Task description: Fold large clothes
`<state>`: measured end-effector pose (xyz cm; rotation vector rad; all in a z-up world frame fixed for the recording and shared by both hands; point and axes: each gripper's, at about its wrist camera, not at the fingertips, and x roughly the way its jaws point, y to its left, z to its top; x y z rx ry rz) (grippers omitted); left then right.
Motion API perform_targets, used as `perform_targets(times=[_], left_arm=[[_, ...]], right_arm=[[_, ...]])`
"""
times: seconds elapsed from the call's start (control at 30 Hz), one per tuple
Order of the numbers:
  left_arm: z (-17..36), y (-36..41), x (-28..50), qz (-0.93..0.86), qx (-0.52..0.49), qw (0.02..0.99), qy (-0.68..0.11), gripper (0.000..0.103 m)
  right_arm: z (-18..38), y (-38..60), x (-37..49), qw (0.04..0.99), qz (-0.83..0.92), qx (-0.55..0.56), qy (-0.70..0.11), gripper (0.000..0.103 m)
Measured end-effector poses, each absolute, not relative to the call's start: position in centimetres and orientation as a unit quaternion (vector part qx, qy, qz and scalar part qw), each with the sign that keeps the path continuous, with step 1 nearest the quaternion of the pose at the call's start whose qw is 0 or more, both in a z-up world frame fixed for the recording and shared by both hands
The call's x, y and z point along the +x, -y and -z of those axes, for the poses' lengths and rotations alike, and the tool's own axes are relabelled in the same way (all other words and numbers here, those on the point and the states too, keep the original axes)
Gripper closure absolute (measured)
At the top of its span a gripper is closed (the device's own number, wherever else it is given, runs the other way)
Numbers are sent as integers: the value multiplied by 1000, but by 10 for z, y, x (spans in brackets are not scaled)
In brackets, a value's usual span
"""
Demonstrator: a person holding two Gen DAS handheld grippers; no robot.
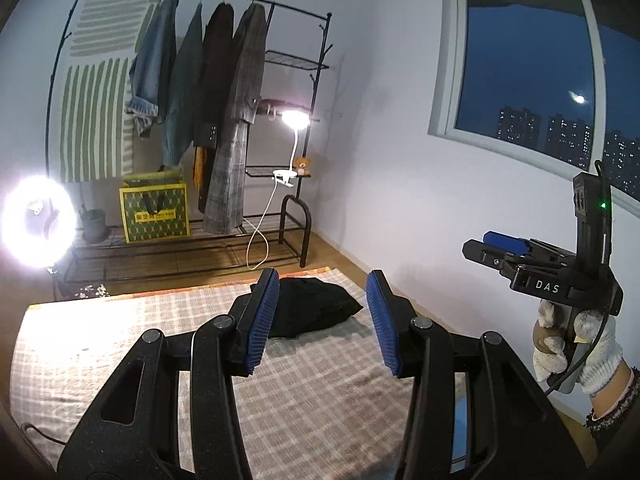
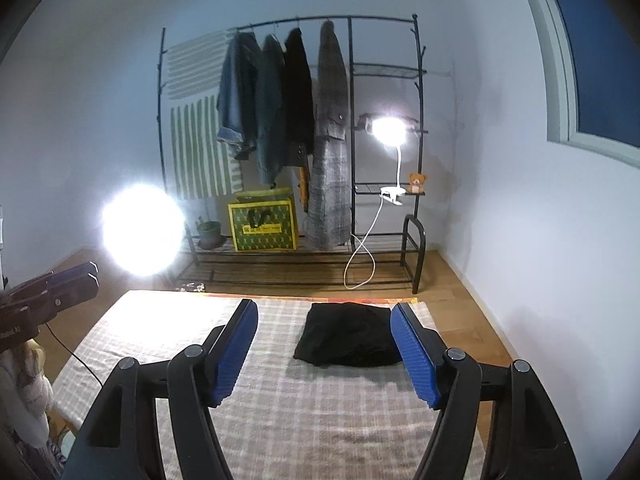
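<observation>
Your left gripper (image 1: pixel 322 320) hangs above the checked blanket (image 1: pixel 320 400) with its blue pads (image 1: pixel 262 320) spread wide and nothing between them. Your right gripper (image 2: pixel 324 354) does likewise — fingers parted, empty, held over the same blanket.

The black garment (image 2: pixel 348 334) lies folded into a compact bundle near the blanket's far edge, toward its far right corner as the right wrist view shows it; it rests flat on the fabric, apart from both grippers, though the right pad (image 2: pixel 414 354) overlaps its edge in that view.

In the left wrist view you see your right hand (image 1: pixel 576 346) in a white knit glove, gripping the handle of the other tool off the blanket's right side.

Beyond the far edge stands a black clothes rack (image 2: pixel 352 80) against the wall, with jackets and a grey coat (image 2: pixel 330 140) hanging on it, a yellow-and-green bag (image 2: pixel 264 226) on its lower shelf, a clip lamp (image 2: pixel 390 130) lit — and a small teddy bear (image 2: pixel 417 182) beside the clip. A bright ring light (image 2: pixel 140 230) glares at left.
</observation>
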<state>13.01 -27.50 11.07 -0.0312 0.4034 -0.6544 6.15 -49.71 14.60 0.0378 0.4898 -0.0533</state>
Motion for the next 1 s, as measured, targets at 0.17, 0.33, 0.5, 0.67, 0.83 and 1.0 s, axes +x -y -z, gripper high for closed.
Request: perform_targets(times=[0.17,0.33,0.5,0.67,0.83,1.0], left_arm=[[-125,265,95,320,-12,930,-182,57],[-144,255,62,321,-10,933,-161,57],[-164,245,28,321,-4,937,-139,56],[-171,237,6,322,-9,938,-132,47],[-158,231,0,319,-8,937,-140,33],[-129,225,-1,312,2,937,-159,17]], right_arm=[[-161,483,25,975,21,16,-222,32],[-177,474,-7,979,16,16,-202,31],[-193,469,-37,983,12,18,-184,27],[-199,464,-59,984,17,12,-179,23],[-194,458,-74,982,17,14,-187,14],[-181,452,-80,981,35,9,-189,0]])
